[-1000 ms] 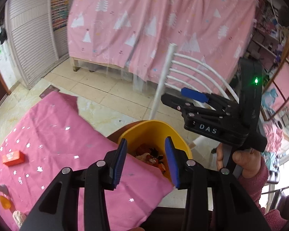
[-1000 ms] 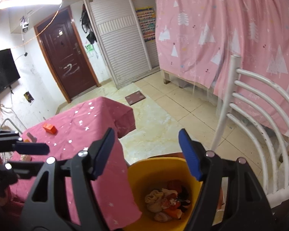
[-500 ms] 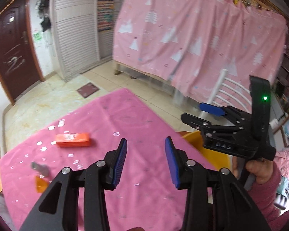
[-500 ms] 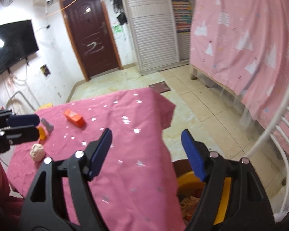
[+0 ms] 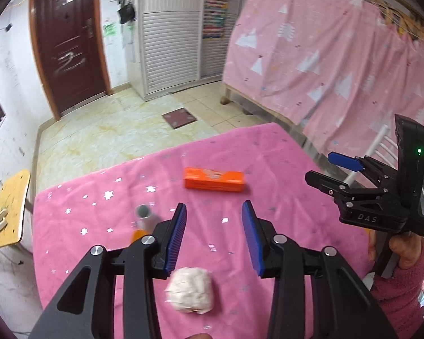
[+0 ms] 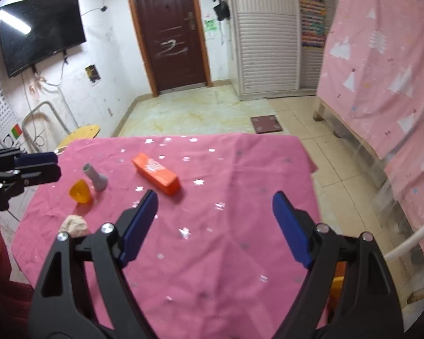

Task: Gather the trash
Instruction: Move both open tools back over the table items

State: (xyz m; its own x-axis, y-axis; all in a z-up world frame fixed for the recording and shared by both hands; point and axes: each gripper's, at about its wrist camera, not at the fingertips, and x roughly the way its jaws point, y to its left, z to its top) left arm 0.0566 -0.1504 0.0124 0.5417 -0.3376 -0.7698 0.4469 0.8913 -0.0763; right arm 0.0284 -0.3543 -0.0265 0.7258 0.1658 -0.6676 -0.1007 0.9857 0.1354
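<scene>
Both my tongs hang over the pink star-print tablecloth (image 6: pixel 212 254), empty, with four scraps left to collect. My left gripper (image 5: pixel 214 236) holds its blue pads partly spread with nothing between them, pointed down at the crumpled white paper wad (image 5: pixel 190 289), which lies at the near edge of the table just under the pads: the closest piece, so I judge it the natural first pick for that hand. My right gripper (image 6: pixel 214 226) has just been opening and now stands wide, also with nothing in it, presumably readied for the bulkier orange box (image 6: pixel 157 173), which lies flat and askew near the middle of the cloth, well apart from the rest. Toward the left side, the grey tube (image 6: pixel 95 180) lies beside the small orange cup (image 6: pixel 80 191), which lies on its side; whether they touch I cannot tell from these blurred views. At the near right, behind my right tong's arm, a sliver of the yellow bin (image 6: pixel 337 285) shows below the table edge, where the scraps should go.
</scene>
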